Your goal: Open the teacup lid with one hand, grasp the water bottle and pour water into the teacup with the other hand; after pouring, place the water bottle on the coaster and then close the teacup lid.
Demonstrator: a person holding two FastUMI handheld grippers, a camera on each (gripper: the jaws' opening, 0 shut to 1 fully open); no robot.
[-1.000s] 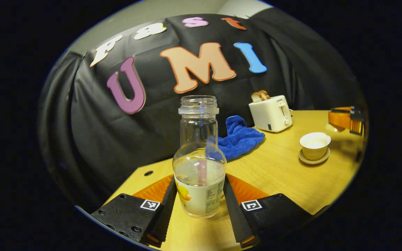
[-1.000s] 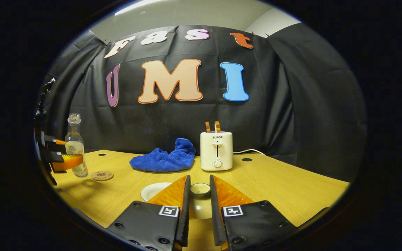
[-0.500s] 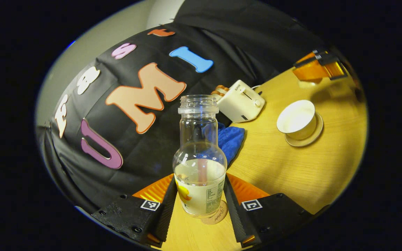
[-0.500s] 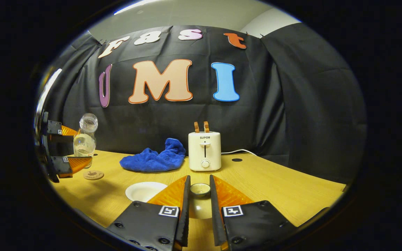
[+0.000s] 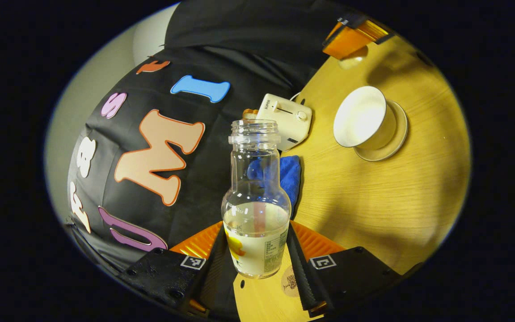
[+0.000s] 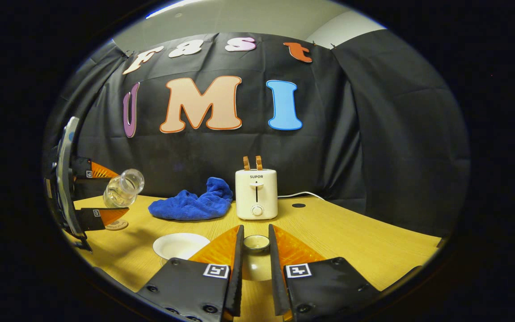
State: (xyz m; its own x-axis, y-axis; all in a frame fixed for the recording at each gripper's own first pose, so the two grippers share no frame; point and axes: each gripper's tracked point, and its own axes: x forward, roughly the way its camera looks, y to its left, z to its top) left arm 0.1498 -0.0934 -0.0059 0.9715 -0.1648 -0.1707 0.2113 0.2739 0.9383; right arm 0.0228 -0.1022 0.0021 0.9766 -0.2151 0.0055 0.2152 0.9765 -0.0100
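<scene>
Left gripper view: left gripper [image 5: 257, 250], clamped on water bottle [image 5: 256, 210], had tilted further toward the teacup [image 5: 365, 118]; pour imminent. Right gripper [image 6: 255, 264] held the lid [image 6: 256, 243] clear beside the teacup.

both fisheye views are evenly lit from overhead, with colours warm and fairly bright. the pale yellow wooden table [image 5: 373, 197] shows soft dark shadows and a mild sheen. the clear glass water bottle [image 5: 255, 201] carries small glints. straight lines bow strongly toward the rims, where detail dims and softens. the centre of each view is sharp, without motion blur.
</scene>
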